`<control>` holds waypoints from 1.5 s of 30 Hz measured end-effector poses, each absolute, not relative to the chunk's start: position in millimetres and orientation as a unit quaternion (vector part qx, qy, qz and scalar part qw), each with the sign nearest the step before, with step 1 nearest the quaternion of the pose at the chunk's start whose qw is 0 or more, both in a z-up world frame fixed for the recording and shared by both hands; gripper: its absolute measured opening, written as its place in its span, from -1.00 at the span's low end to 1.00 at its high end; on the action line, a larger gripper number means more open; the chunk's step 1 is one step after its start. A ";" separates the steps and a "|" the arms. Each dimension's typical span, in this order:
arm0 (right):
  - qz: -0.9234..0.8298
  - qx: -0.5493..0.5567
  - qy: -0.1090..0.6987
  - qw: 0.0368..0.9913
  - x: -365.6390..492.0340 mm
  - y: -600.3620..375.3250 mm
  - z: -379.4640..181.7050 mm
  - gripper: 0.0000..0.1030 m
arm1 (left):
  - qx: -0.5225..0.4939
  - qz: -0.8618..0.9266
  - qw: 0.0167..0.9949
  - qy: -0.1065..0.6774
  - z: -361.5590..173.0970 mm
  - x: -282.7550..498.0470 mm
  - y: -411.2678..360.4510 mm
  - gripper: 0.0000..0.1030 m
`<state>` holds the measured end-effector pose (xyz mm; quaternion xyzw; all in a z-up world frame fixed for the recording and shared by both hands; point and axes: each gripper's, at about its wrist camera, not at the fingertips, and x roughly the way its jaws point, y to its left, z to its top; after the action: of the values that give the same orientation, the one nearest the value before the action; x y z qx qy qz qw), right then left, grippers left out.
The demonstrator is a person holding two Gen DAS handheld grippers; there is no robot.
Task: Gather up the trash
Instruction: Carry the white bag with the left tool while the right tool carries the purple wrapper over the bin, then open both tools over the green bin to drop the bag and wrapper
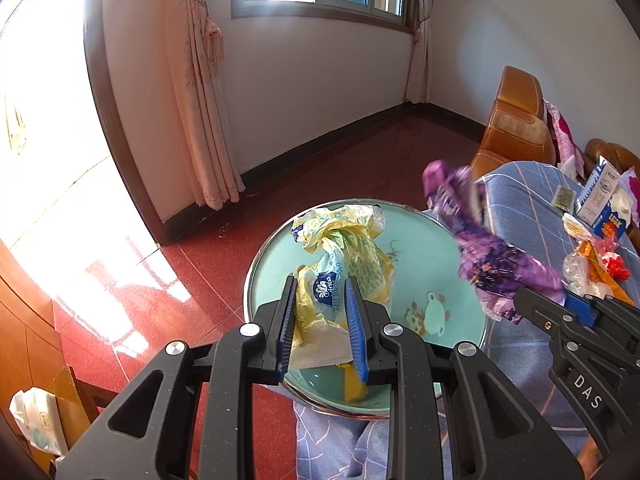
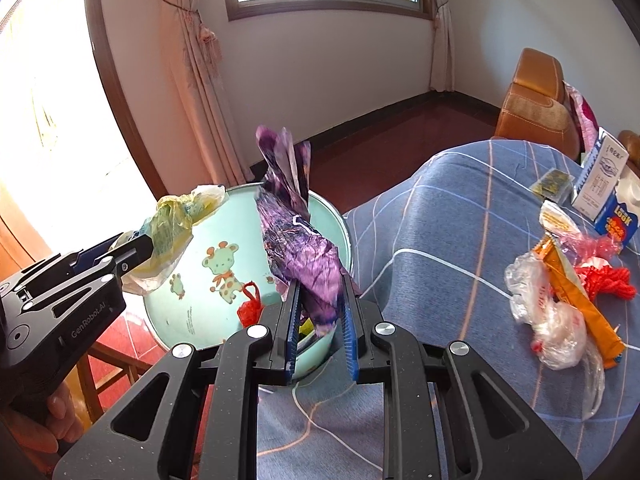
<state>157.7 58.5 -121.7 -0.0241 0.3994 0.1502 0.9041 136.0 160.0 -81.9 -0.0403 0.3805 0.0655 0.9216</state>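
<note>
Grippers: two, one in each hand; a bare thumb and fingers show at the grip of the left one in the right wrist view.
Left gripper [image 1: 322, 300]: jaws clenched on a crumpled yellow wrapper [image 1: 344, 264], its blue pads pressing both sides of the bunched plastic.
Yellow wrapper, place: held above the basin [image 1: 420, 248], over its left half.
Yellow wrapper, axis: long axis runs away from the jaws toward the far rim; the loose end fans out there.
Right gripper [image 2: 322, 300]: jaws clenched on a purple wrapper [image 2: 296, 240], narrow gap, the foil pinched between the blue pads.
Purple wrapper, place: held over the right rim of the basin, next to the blue checked bedcover [image 2: 440, 240].
Purple wrapper, axis: long axis runs up and away from the jaws; the ragged far end points toward the window wall.
Basins: one, round, pale green inside with a cartoon giraffe print, standing at the left edge of the bedcover.
In the basin: one small red scrap [image 2: 250, 308] near the right jaws.
On the bedcover, right: one clear crumpled bag [image 2: 548, 320], one orange packet [image 2: 580, 304], one red net [image 2: 608, 284], one blue-and-white carton [image 2: 608, 200], well apart from both grippers.
</note>
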 end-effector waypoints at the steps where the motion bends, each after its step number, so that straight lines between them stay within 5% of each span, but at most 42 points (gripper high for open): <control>1: 0.150 -0.023 0.402 0.903 160.4 60.2 -123.6 -0.62 | -0.040 0.065 0.920 0.384 -84.0 137.9 159.2 -0.53; 15: 0.157 -0.017 0.433 0.887 188.7 72.2 -150.4 -0.64 | -0.028 0.066 0.903 0.424 -112.1 164.0 161.4 -0.48; 19: 0.153 -0.009 0.427 0.891 187.4 66.4 -146.6 -0.64 | -0.013 0.076 0.902 0.425 -114.7 165.0 158.3 0.13; 20: 0.152 -0.007 0.424 0.893 186.2 64.5 -144.6 -0.62 | -0.010 0.076 0.902 0.424 -114.4 164.3 158.1 0.13; 29: 0.119 0.025 0.384 0.915 169.9 27.4 -114.2 0.08 | 0.008 0.089 0.910 0.404 -95.0 149.0 144.6 0.55; 33: 0.100 0.022 0.371 0.923 158.2 10.8 -109.1 0.55 | 0.011 0.088 0.915 0.394 -83.7 137.8 139.0 0.60; 45: 0.043 -0.001 0.358 0.933 124.2 -28.0 -107.1 0.79 | -0.009 0.052 0.923 0.381 -62.4 107.5 117.1 0.69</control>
<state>124.2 -28.0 -107.1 -0.0006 0.3583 0.0431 0.9326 107.5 117.1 -62.4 -0.0093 0.3812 0.0518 0.9230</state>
